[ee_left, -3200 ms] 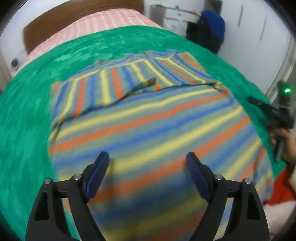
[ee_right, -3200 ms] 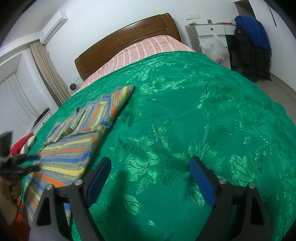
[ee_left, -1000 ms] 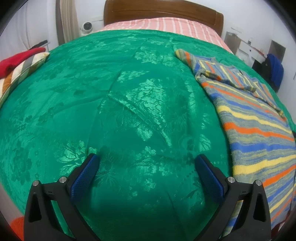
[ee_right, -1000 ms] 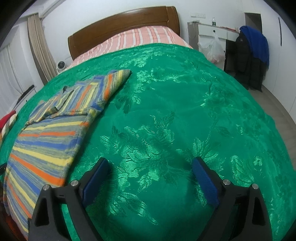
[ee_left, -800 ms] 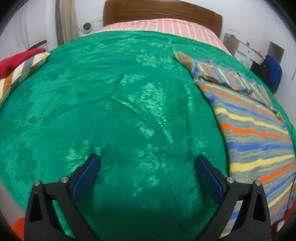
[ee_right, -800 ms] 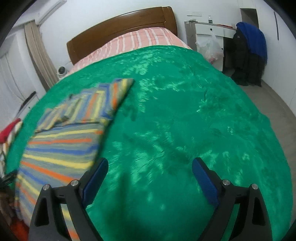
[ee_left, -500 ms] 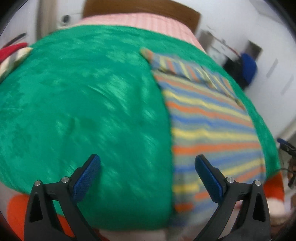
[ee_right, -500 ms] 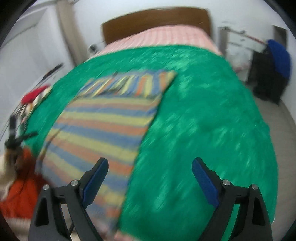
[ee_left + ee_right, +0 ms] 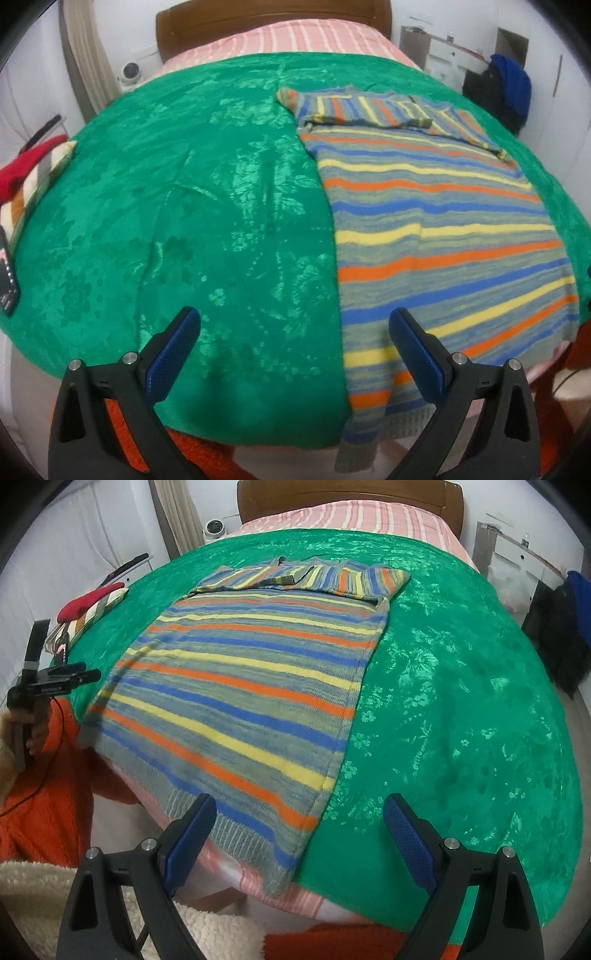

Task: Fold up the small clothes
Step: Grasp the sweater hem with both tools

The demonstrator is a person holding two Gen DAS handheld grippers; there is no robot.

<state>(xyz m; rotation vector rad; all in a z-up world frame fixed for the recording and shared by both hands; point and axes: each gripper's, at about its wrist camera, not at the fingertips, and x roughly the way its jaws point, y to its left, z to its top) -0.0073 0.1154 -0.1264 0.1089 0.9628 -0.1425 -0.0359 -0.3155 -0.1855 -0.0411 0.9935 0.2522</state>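
Observation:
A striped sweater (image 9: 436,221) in blue, yellow, orange and grey lies flat on the green bedspread (image 9: 207,206), sleeves folded across its top, hem hanging over the near bed edge. It also shows in the right wrist view (image 9: 251,679). My left gripper (image 9: 293,332) is open and empty, above the bed edge just left of the sweater's lower left corner. My right gripper (image 9: 299,819) is open and empty, above the sweater's lower right corner. The left gripper also shows in the right wrist view (image 9: 59,677) at the far left, beside the hem.
The green bedspread (image 9: 461,701) covers most of the bed, with a wooden headboard (image 9: 273,14) at the back. Red and striped clothes (image 9: 26,173) lie at the left edge. A dark jacket (image 9: 506,92) hangs at the right by a white desk.
Both grippers swung inward toward the sweater's hem, from facing bare bedspread to facing its two lower corners. Both stayed open. The sweater has not moved.

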